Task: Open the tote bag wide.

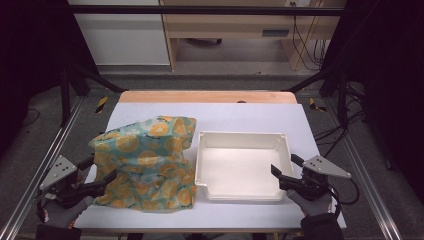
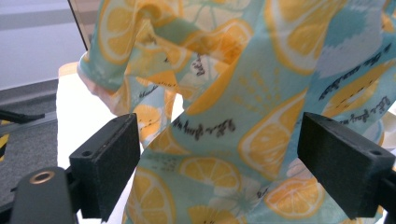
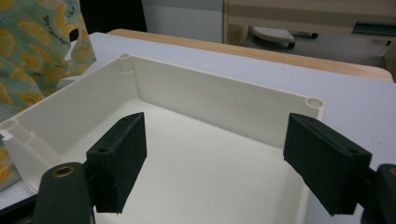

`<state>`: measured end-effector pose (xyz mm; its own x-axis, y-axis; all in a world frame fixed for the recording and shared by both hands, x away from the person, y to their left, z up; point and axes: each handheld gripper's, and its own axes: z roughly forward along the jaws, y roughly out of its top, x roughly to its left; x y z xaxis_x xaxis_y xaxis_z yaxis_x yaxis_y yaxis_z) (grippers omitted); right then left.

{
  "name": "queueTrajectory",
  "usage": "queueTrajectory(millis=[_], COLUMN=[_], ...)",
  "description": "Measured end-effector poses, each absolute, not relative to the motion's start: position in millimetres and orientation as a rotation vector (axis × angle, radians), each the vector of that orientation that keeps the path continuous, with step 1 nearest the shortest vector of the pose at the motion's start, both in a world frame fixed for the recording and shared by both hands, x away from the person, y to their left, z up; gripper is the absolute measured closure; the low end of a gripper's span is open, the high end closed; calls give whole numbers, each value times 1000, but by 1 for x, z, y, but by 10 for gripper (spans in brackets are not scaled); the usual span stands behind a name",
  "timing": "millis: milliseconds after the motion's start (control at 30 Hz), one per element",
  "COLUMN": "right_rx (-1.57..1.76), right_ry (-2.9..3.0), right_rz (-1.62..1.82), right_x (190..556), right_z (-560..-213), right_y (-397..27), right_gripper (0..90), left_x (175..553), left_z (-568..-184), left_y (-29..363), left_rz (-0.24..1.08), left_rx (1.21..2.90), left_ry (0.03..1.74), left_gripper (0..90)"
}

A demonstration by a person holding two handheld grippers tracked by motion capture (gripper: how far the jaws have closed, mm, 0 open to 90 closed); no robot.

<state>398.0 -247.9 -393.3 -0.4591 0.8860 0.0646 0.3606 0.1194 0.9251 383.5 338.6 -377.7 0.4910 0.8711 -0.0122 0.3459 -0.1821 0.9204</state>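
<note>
Left tool [image 1: 102,175] gaping at the cloth [image 1: 145,162] heaped by the surface's near-left edge, right tool [image 1: 286,171] gaping over the tray [image 1: 240,137] — best pinch a fold deep.

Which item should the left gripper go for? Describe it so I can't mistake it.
On the pale table, look at the left half, beside the white plastic tray. There lies a crumpled cloth, right in front of the open left gripper. It is the only soft thing there: teal, printed with orange citrus slices.
</note>
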Motion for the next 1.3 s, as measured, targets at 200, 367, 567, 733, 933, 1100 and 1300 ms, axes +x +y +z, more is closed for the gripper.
queueTrajectory(millis=[200, 367, 567, 733, 933, 1100, 1300], right_rx=[1178, 1165, 1148, 1118, 1087, 1077, 1077], right_ry=[1913, 1912, 1935, 1967, 1995, 1999, 2004], right_rz=[1335, 1366, 1382, 1402, 1421, 1426, 1438], right_x=[397, 396, 396, 398, 400, 402, 403], right_z=[-390, -384, -379, -375, -371, -371, -371], right_y=[-238, -229, -214, -199, -182, -175, -171], right_gripper=[239, 256, 279, 300, 321, 325, 329], left_x=[381, 378, 374, 372, 371, 370, 373], left_z=[-373, -368, -362, -360, -354, -351, -350], left_y=[339, 341, 343, 345, 346, 345, 343], left_rz=[666, 671, 676, 674, 674, 684, 673], left_rx=[1741, 1725, 1712, 1699, 1695, 1695, 1698], left_ry=[1027, 1024, 1015, 1015, 1007, 1000, 1003], left_gripper=[153, 180, 229, 287, 342, 352, 366])
